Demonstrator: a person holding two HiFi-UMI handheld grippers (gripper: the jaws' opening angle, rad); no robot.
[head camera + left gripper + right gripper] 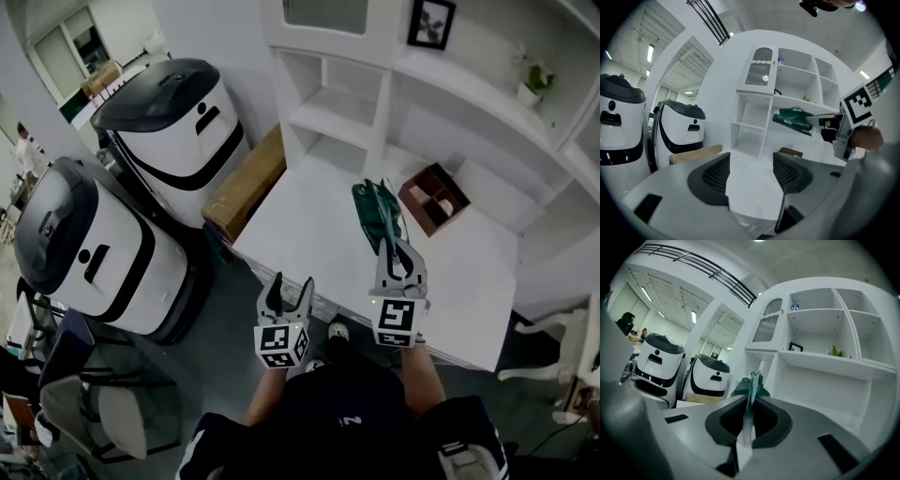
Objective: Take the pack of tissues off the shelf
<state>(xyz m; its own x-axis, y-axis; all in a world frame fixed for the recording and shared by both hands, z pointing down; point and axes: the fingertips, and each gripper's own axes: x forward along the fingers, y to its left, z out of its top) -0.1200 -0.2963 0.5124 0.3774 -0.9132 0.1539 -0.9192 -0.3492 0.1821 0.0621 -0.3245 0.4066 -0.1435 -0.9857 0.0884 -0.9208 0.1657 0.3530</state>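
The right gripper [392,246] clenches its jaws on the green pack of tissues [375,211], held in the air over the white desk [309,206], off the shelf [330,114]. The left gripper's [291,286] jaws stand apart with nothing between them.

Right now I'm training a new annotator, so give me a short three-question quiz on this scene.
1. True or false: the left gripper holds the green tissue pack.
2. The right gripper has its jaws: A) wide apart and empty; B) closed on the pack; C) closed on a picture frame.
3. Fill in: the brown divided box rests on the white ____.

Key: 1 false, its jaws stand open with nothing between them. 2 B. 3 table.
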